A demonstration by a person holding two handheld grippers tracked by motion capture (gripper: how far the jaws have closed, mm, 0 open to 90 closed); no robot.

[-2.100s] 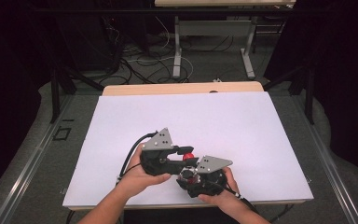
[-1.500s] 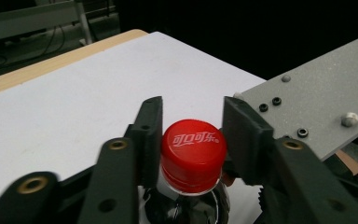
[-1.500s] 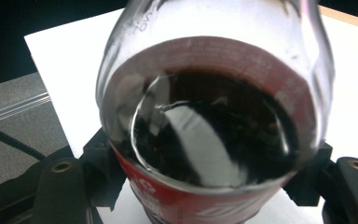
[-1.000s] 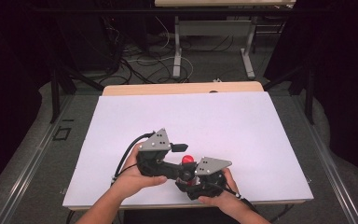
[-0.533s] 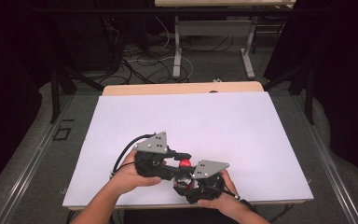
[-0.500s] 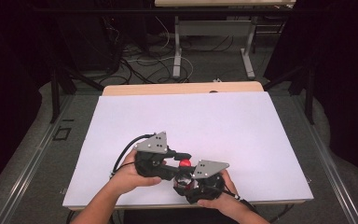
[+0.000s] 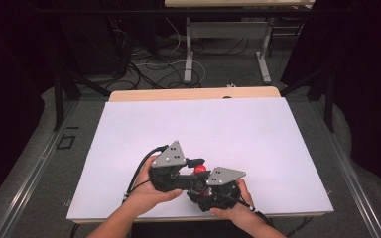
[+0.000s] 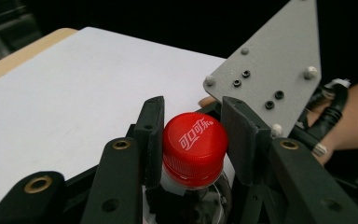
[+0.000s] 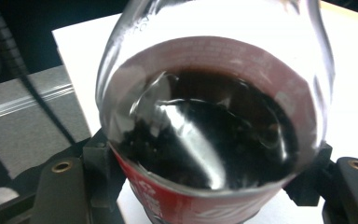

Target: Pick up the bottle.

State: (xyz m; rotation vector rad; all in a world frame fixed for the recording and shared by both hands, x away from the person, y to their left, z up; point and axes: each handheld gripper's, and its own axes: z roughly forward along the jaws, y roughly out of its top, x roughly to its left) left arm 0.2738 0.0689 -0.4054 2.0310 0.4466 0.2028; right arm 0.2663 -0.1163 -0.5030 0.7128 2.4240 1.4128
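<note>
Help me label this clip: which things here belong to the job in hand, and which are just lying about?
In the job:
- cola bottle, dark drink inside, held by the right tongs
- its red cap, clamped by the left tongs

Just there:
- white table top
- cables on the floor
- table legs behind

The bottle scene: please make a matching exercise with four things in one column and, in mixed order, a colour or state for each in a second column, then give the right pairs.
Things:
1. cap
2. bottle
3. plate on the left gripper
4. table cover

Colour or state:
A. white, flat
B. grey, three-cornered
C. red, between the left gripper's fingers
D. clear, dark drink inside, held by the right gripper

Pairs: 1-C, 2-D, 3-B, 4-A
</note>
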